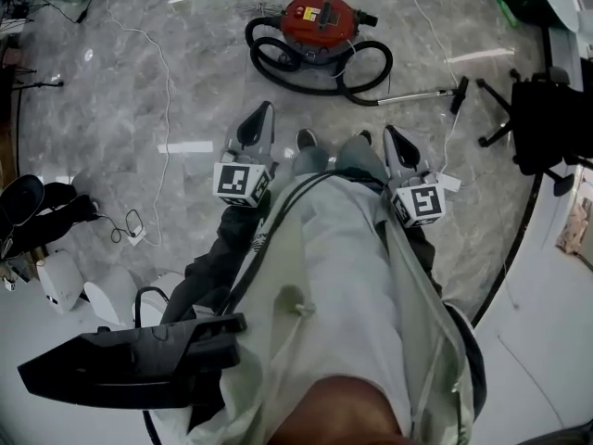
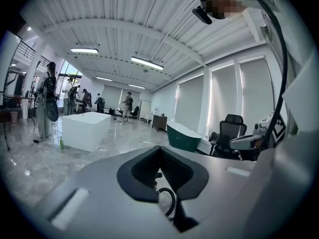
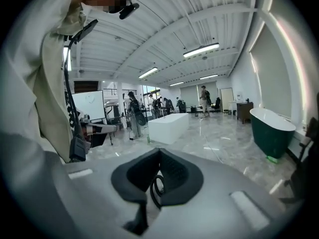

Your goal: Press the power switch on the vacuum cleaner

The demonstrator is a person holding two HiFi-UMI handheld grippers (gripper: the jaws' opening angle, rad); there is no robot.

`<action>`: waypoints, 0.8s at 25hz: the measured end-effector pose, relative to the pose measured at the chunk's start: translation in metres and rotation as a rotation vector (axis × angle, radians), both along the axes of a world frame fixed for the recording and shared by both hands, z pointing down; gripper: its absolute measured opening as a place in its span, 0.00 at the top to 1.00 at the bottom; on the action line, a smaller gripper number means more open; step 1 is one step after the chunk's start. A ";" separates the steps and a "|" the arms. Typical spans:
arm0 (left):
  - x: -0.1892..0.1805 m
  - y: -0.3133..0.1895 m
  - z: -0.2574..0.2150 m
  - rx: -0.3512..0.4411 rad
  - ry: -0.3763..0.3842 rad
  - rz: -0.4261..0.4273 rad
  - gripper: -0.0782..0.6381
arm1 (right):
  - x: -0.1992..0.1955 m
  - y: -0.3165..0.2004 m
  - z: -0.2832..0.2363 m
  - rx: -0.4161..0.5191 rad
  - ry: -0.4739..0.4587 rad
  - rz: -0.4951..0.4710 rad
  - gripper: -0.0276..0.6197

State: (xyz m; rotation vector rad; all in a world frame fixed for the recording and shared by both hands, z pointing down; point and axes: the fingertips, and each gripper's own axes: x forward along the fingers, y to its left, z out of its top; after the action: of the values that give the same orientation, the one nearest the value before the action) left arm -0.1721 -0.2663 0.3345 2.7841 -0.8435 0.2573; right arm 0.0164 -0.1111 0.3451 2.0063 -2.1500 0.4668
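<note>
Person's pale jacket [image 1: 343, 276]: head view, fills the lower middle; grey trousers [image 1: 326, 160] and dark shoes [image 1: 306, 139] show past it.
Left claw [image 1: 266, 109]: head view, held out above the floor beside the left leg, jaws drawn to a point, marker cube at its near end.
Right claw [image 1: 390, 132]: head view, beside the right leg, jaws likewise together, roughly level with the other.
Red round vacuum cleaner [image 1: 320, 19]: head view, on the grey marble floor [image 1: 139, 109], well ahead of both claws and touched by neither.
Black ribbed hose [image 1: 278, 63]: head view, loops round the front of the cleaner; a silver wand [image 1: 417, 92] lies to its right.
Black office chair [image 1: 547, 123]: head view, far right.
Left claw [image 2: 159, 147]: left gripper view, jaws closed with nothing between them; beyond stand a white rectangular tub [image 2: 87, 129] and a dark green tub [image 2: 187, 136].
Right claw [image 3: 159, 150]: right gripper view, jaws closed and empty; the white rectangular tub [image 3: 169, 126] sits ahead, the dark green tub [image 3: 271, 124] at right.
</note>
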 end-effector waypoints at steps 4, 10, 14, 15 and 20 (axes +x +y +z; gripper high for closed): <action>0.020 -0.008 0.016 -0.036 -0.019 0.030 0.89 | 0.001 -0.006 0.015 -0.050 -0.018 -0.008 0.95; 0.050 -0.024 0.022 -0.061 -0.028 -0.001 0.89 | 0.021 -0.041 0.036 -0.085 -0.094 -0.060 0.95; 0.058 -0.026 0.024 -0.080 -0.034 -0.037 0.89 | 0.036 -0.064 0.030 -0.064 -0.087 -0.131 0.95; 0.061 -0.028 0.024 -0.082 -0.034 -0.048 0.89 | 0.041 -0.069 0.028 -0.056 -0.085 -0.143 0.95; 0.076 -0.047 0.019 -0.067 -0.014 -0.087 0.89 | 0.060 -0.092 0.020 -0.048 -0.069 -0.184 0.95</action>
State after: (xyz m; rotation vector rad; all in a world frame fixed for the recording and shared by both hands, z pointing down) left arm -0.0964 -0.3131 0.3537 2.6794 -0.9382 0.2848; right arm 0.0764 -0.2035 0.3651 1.7714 -2.3139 0.5607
